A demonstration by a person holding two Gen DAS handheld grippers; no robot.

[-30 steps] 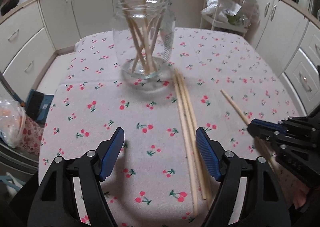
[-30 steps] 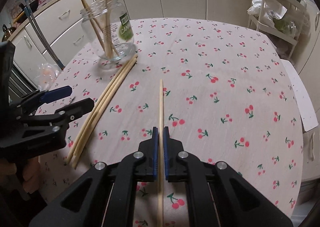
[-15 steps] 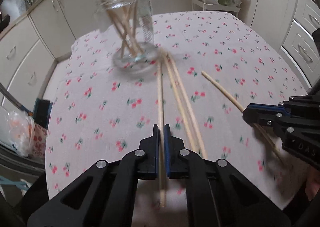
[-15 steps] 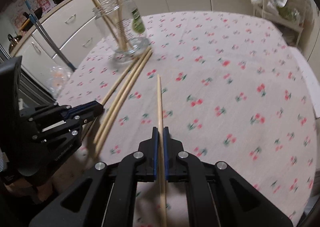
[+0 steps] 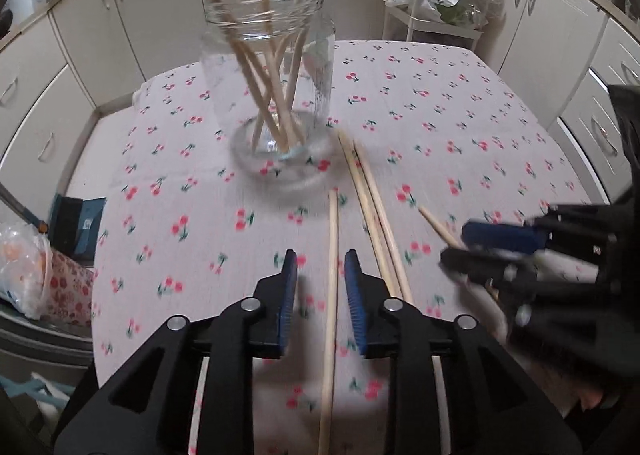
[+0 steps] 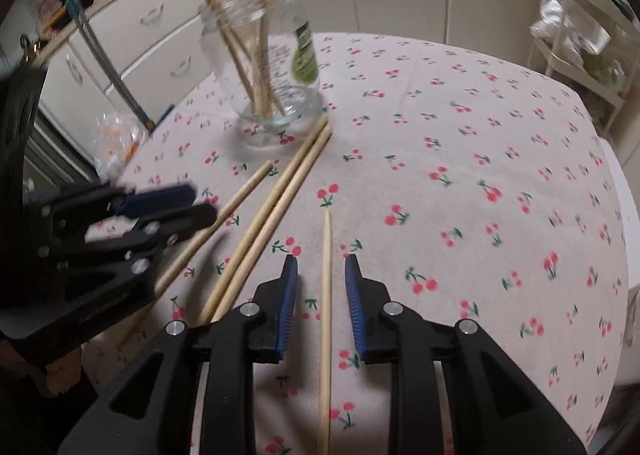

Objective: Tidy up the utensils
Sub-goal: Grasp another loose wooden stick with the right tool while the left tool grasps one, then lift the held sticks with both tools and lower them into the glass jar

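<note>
A: Chopsticks, loose ones first: one [image 5: 331, 279] lies on the counter [image 5: 440, 103] between the parted fingers of the left tool [image 5: 321, 275], touching neither pad. Two more [image 5: 370, 199] lie side by side just right of it, far ends near the glass jar [image 5: 272, 71].

B: Right tool [image 6: 320, 281]: likewise released, its fingers spread either side of a pointed chopstick [image 6: 326, 303] resting on the cherry-print cloth [image 6: 480, 143].

A: Jar holds several upright sticks [image 5: 256, 55], tops cut off by the frame edge.

B: Right view alone shows a green label [image 6: 304, 63] on the jar's far side; lettering blurred, unreadable. Left view shows only clear glass.

A: Left view has the right tool at its right edge, smeared by motion; the pointed stick's near part is hidden behind it.

B: Wire rack with bags [image 5: 432, 3] stands far right, contents indistinct.
</note>
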